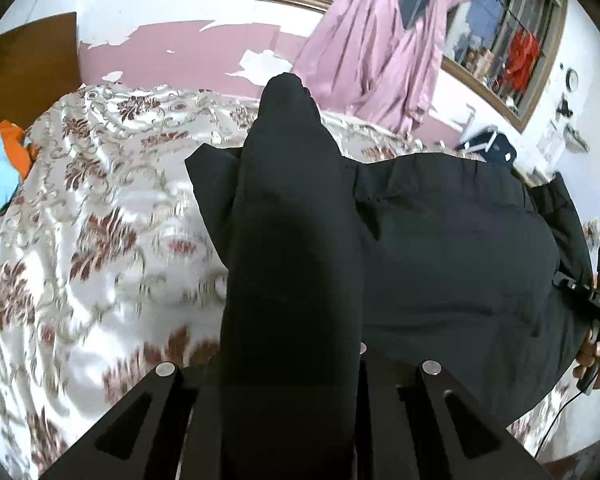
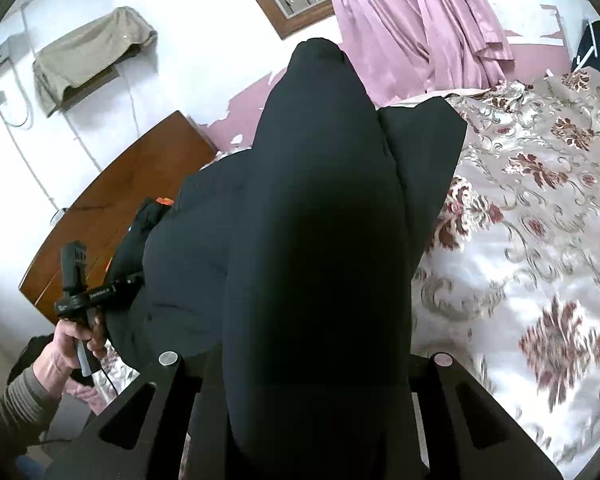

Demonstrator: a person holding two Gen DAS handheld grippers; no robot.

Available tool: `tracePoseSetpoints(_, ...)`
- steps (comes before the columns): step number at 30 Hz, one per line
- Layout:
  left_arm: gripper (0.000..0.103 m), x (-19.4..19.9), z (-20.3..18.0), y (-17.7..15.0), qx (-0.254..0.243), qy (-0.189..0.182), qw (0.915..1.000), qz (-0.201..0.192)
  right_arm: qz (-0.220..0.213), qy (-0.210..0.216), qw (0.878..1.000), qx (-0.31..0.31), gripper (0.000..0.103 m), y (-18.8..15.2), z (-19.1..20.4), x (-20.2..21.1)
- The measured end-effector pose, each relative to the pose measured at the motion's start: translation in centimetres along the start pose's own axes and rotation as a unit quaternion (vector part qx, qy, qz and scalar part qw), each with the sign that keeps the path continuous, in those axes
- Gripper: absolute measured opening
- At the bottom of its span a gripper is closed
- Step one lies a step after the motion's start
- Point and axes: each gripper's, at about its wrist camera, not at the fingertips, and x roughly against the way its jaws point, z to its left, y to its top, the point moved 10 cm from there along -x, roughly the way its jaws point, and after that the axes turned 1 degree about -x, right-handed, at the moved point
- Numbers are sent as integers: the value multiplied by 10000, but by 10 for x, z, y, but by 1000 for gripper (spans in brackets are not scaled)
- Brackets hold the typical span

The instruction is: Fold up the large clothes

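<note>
A large black garment (image 1: 440,248) is held up over a bed with a floral satin cover (image 1: 100,208). My left gripper (image 1: 296,184) is shut on a fold of the black garment, which drapes over the fingers and hides them. My right gripper (image 2: 320,184) is likewise shut on the black garment (image 2: 188,248), its fingers wrapped and hidden by cloth. The garment spans between the two grippers. The right gripper's body and the hand on it show at the right edge of the left wrist view (image 1: 596,304). The left gripper and its hand show in the right wrist view (image 2: 80,296).
The floral bed cover (image 2: 532,240) fills the space below. Blue and orange cloth (image 1: 0,164) lies at the bed's left edge. A wooden headboard (image 2: 112,216) stands by the wall. Pink curtains (image 1: 380,60) hang by the windows behind the bed.
</note>
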Motion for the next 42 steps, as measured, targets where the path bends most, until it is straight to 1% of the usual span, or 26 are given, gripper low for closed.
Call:
tracePoseSetpoints(2, 15, -5, -1, -30, -55, 37, 9999, 138, 55, 16, 9999, -128, 17, -26, -4, 9)
tracePoseSetpoints(3, 15, -15, -1, -50, -140, 97, 9995, 262, 128, 19, 9997, -208, 17, -40, -10, 9)
tracePoseSetpoints(4, 15, -30, 2, -70, -167, 161, 9987, 461, 234, -5, 9993, -303, 18, -57, -19, 5)
tracePoseSetpoints(5, 15, -49, 7, -92, -71, 196, 9972, 723, 346, -56, 9987, -369, 18, -73, -28, -2)
tracePoseSetpoints(6, 20, -61, 11, -106, -33, 246, 9963, 828, 485, -157, 9980, -367, 18, -94, -41, -12)
tracePoseSetpoints(7, 23, -68, 13, -115, -43, 274, 9969, 733, 678, -290, 9965, -400, 21, -118, -58, -26)
tracePoseSetpoints(8, 24, -67, 15, -115, -48, 283, 9977, 612, 869, -477, 9933, -592, 30, -142, -78, -39)
tracePoseSetpoints(9, 24, -66, 16, -114, -6, 280, 9980, 572, 868, -492, 9922, -745, 32, -151, -88, -44)
tracePoseSetpoints(11, 26, -63, 19, -108, 26, 280, 9979, 585, 550, -246, 9906, -1225, 33, -153, -102, -39)
tracePoseSetpoints(13, 29, -55, 24, -104, 75, 261, 9976, 635, 485, -183, 9898, -1328, 33, -149, -106, -34)
tracePoseSetpoints(15, 33, -47, 28, -103, 246, 249, 9973, 651, 511, -241, 9895, -1333, 35, -144, -111, -28)
tracePoseSetpoints(17, 36, -34, 33, -107, 409, 257, 9967, 647, 480, -314, 9867, -1519, 36, -142, -121, -16)
tracePoseSetpoints(19, 37, -18, 33, -113, 484, 301, 9962, 665, 442, -481, 9862, -1523, 37, -143, -119, -6)
tracePoseSetpoints(21, 38, -2, 33, -119, 444, 471, 9959, 631, 328, -710, 9870, -1401, 42, -142, -110, 6)
tracePoseSetpoints(22, 38, 7, 34, -120, 420, 526, 9961, 575, 256, -940, 9865, -1315, 46, -141, -106, 15)
tracePoseSetpoints(24, 46, 31, 33, -123, 349, 775, 9956, 396, -17, -1272, 9846, -1197, 59, -134, -100, 40)
tracePoseSetpoints(25, 49, 45, 32, -123, 314, 904, 9951, 263, -133, -1469, 9823, -1154, 70, -131, -97, 54)
tracePoseSetpoints(26, 56, 60, 30, -123, 267, 960, 9950, 111, -259, -1581, 9809, -1107, 71, -128, -91, 68)
tracePoseSetpoints(27, 67, 71, 26, -122, 238, 999, 9947, 4, -431, -1509, 9819, -1059, 71, -123, -79, 82)
tracePoseSetpoints(29, 78, 96, 20, -121, 227, 1129, 9932, -190, -594, -1176, 9865, -974, 81, -122, -49, 104)
tracePoseSetpoints(30, 80, 110, 13, -122, 228, 1111, 9931, -284, -607, -1096, 9878, -925, 83, -122, -36, 108)
tracePoseSetpoints(32, 83, 134, -3, -129, 200, 1023, 9939, -357, -575, -785, 9927, -711, 87, -130, 4, 119)
tracePoseSetpoints(33, 84, 142, -10, -132, 174, 1023, 9940, -358, -545, -687, 9942, -623, 87, -136, 16, 121)
tracePoseSetpoints(35, 85, 161, -24, -142, 77, 1047, 9936, -411, -453, -520, 9971, -312, 88, -153, 53, 127)
tracePoseSetpoints(37, 85, 180, -40, -151, -33, 1040, 9935, -457, -416, -491, 9978, -141, 88, -168, 75, 134)
tracePoseSetpoints(42, 90, 218, -66, -176, 88, 935, 9939, -570, -501, -628, 9968, 8, 89, -196, 109, 163)
